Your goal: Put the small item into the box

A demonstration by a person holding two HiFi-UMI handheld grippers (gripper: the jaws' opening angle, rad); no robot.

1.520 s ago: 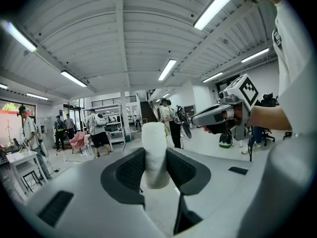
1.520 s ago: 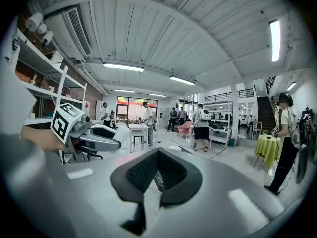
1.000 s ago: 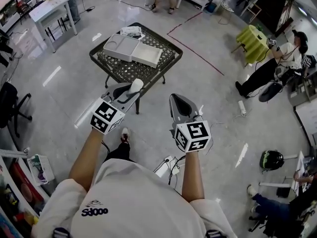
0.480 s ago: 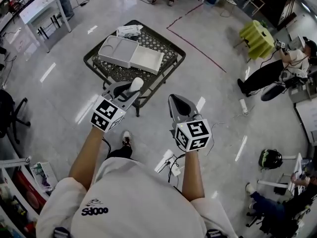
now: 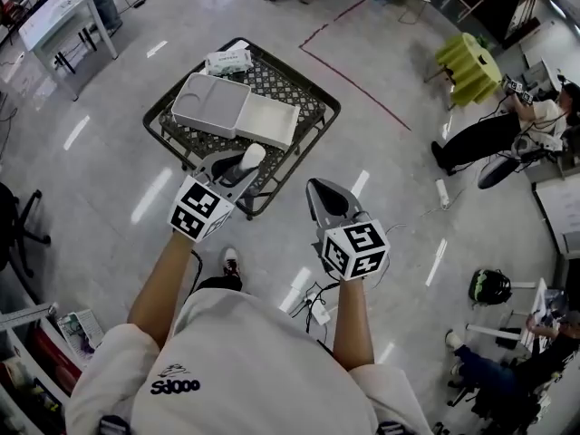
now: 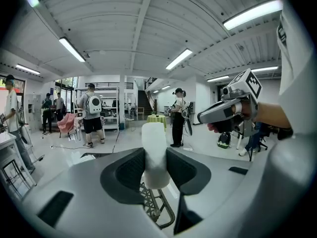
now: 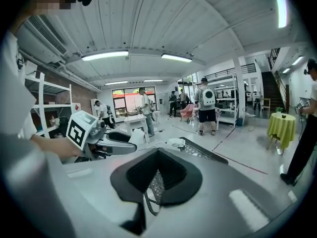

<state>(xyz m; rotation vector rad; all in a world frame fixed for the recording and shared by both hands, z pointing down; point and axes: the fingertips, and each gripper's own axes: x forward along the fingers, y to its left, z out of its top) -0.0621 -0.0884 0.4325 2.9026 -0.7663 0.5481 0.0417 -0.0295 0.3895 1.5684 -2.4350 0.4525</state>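
Observation:
A small white cylindrical item is clamped between the jaws of my left gripper, which hangs over the near edge of the black mesh table. In the left gripper view the item stands upright between the pads. An open white box lies on the table beyond it, tray at left and lid at right. My right gripper is shut and empty, over the floor right of the table's near corner. In the right gripper view its jaws meet, and the left gripper shows at left.
A crumpled white packet lies at the table's far side. A white desk stands far left and a yellow-green round table far right. A seated person is at right. Cables and a plug strip lie by my feet.
The table and box have come nearer. My left gripper, still holding the white item, now reaches over the table's near edge. The right gripper stays level beside it.

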